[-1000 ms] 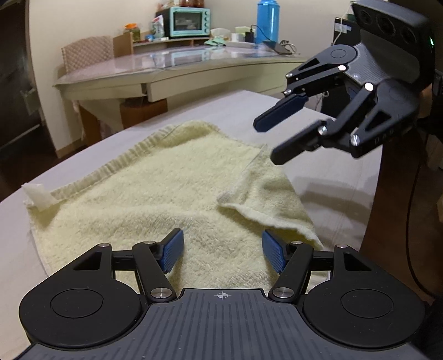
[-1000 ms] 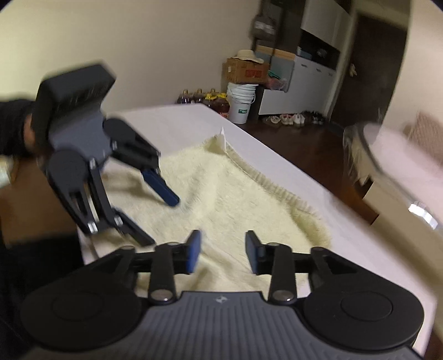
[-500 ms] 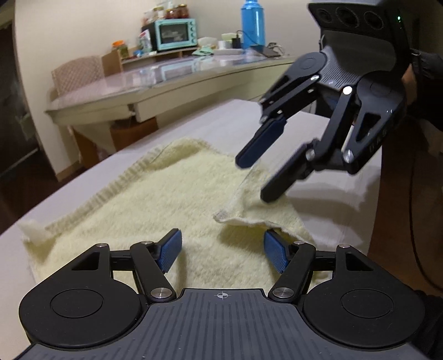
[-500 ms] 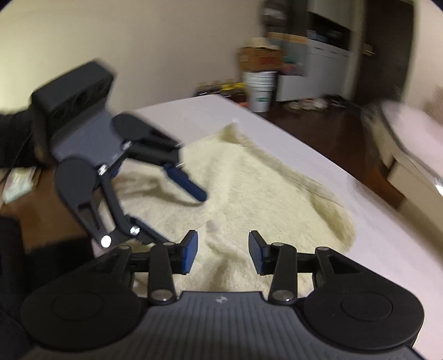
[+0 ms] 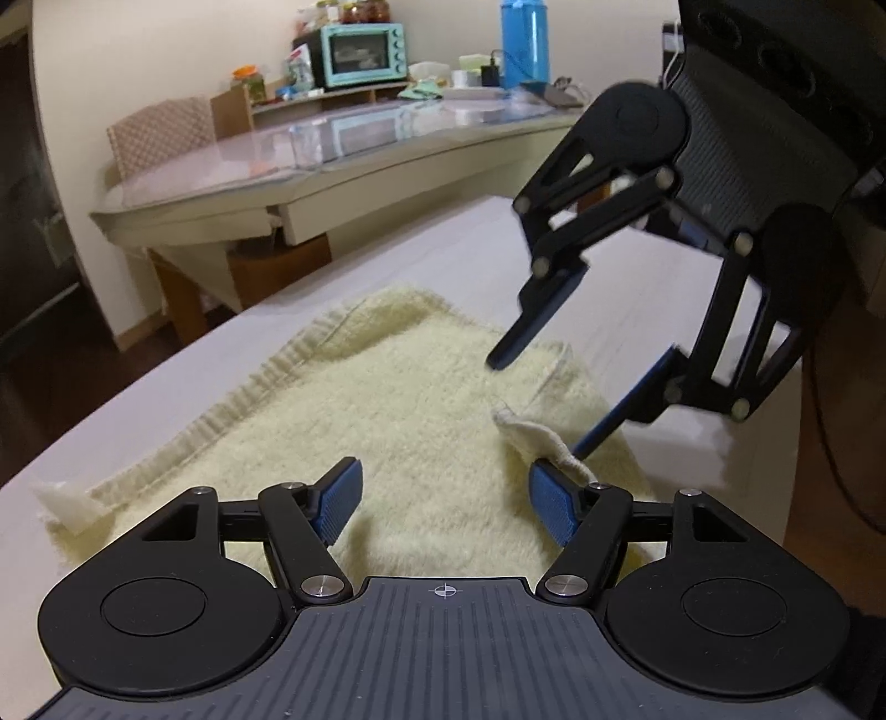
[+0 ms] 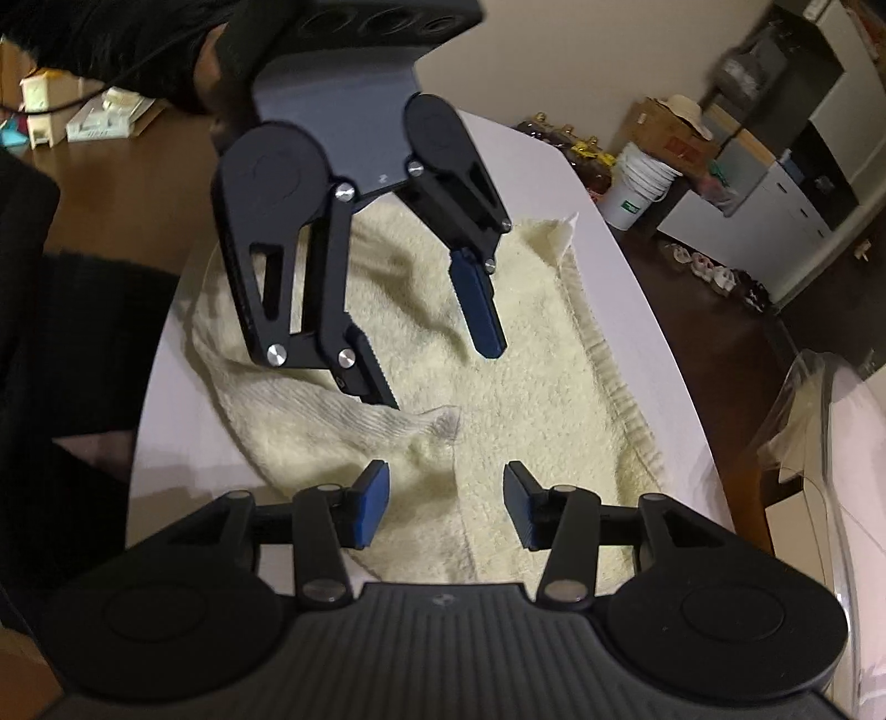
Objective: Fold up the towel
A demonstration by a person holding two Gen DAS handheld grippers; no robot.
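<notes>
A pale yellow towel (image 5: 387, 410) lies spread on the white table (image 5: 454, 249), with one corner flap (image 5: 531, 437) folded over onto it. My left gripper (image 5: 443, 507) is open, low over the towel's near part, its right pad beside the flap. My right gripper (image 5: 534, 401) is open and hovers over the flap, one finger on each side of it. In the right wrist view the towel (image 6: 531, 354) fills the table, the folded corner (image 6: 437, 423) lies just ahead of my open right gripper (image 6: 446, 512), and the left gripper (image 6: 437, 379) faces it, open.
A long desk (image 5: 332, 166) with a teal oven (image 5: 360, 52) and a blue flask (image 5: 523, 39) stands beyond the table. A white bucket (image 6: 637, 185), boxes and cabinets stand on the dark floor. The table's edges run close on both sides of the towel.
My right gripper has come down and closer to the folded corner, and its jaws have opened wider. My left gripper has edged forward toward the flap. The towel has barely shifted.
</notes>
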